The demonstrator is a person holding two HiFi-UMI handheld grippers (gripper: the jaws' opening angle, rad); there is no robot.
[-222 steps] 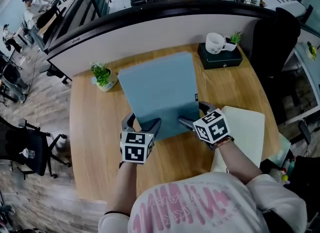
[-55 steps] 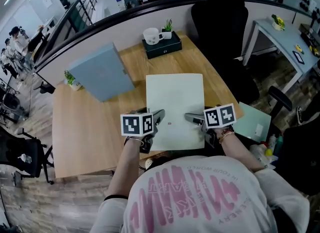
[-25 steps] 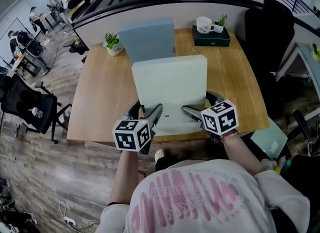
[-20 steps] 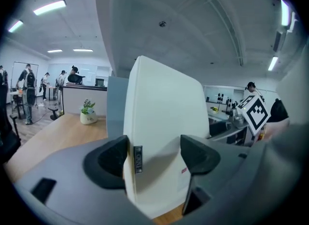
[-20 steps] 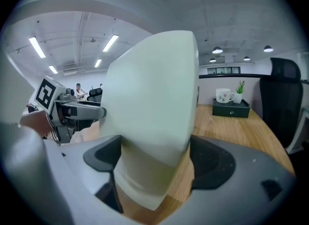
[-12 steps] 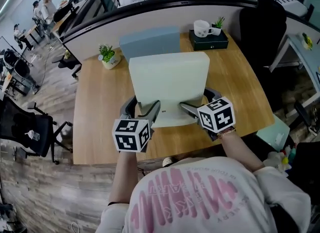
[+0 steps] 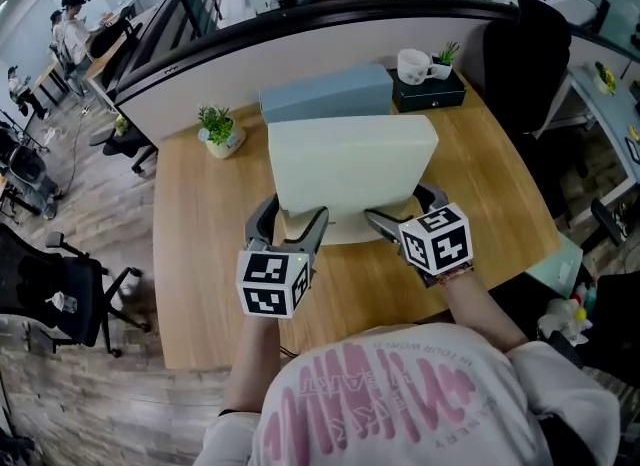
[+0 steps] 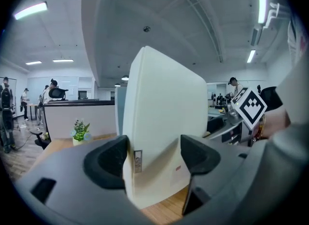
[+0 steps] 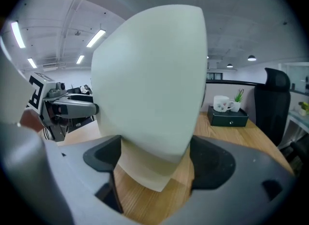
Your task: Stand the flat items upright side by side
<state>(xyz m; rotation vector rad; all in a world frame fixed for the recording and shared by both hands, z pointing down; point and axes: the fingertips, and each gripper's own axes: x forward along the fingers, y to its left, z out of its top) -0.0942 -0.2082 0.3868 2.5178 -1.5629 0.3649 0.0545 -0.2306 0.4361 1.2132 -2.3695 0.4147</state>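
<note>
A pale green flat box is held tilted up on its near edge over the wooden desk. My left gripper is shut on its lower left corner, and my right gripper is shut on its lower right corner. In the left gripper view the box fills the gap between the pads of my left gripper. In the right gripper view the box sits between the pads of my right gripper. A blue-grey flat box stands upright just behind it, against the partition.
A small potted plant stands left of the blue-grey box. A white mug and a tiny plant sit on a black case at the back right. A black office chair stands beyond the desk's right side.
Both grippers have carried the pale green box away from the desk's front edge toward the blue-grey box. The box now stands steeper, its top close to the blue-grey one.
</note>
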